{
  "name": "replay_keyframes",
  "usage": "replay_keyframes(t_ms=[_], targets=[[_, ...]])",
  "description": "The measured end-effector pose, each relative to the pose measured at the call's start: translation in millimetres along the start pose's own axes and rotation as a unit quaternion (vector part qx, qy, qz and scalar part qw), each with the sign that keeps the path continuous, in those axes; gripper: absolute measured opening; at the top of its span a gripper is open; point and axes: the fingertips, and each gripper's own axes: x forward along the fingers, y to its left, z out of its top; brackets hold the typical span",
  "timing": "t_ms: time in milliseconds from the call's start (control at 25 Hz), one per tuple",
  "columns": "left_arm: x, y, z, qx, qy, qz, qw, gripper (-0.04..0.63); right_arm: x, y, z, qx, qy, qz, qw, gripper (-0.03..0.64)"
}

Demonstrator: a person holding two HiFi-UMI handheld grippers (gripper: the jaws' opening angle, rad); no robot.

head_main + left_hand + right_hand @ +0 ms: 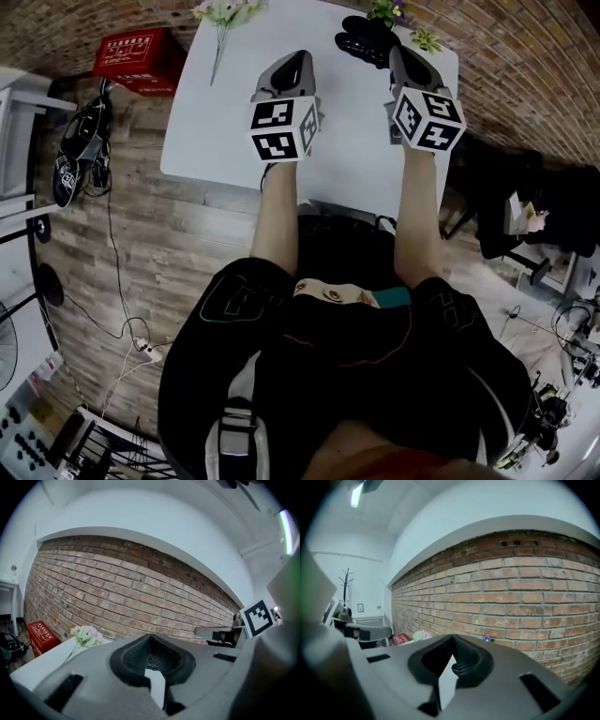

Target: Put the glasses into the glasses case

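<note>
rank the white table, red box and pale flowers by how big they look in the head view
1. white table, by far the largest
2. red box
3. pale flowers, smallest

The box seems to sit lower, farther from the camera, so it may look smaller than it is.

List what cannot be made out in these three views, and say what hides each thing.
Head view: the dark heap is small and partly behind the right tongs; glasses or case cannot be told.
Gripper views: the table is mostly hidden behind the left tongs and right tongs themselves.
Head view: the person's forearms cover part of the table's near edge.
</note>
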Motion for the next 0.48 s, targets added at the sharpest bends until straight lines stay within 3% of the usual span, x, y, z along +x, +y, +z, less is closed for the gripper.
replay_keyframes(t_ms=[480], targets=[[-38, -39, 63, 0.08, -0.056, -0.049, 0.994, -0.002, -59, 15, 51, 0.012, -0.084, 0.012, 0.996, 0.005]])
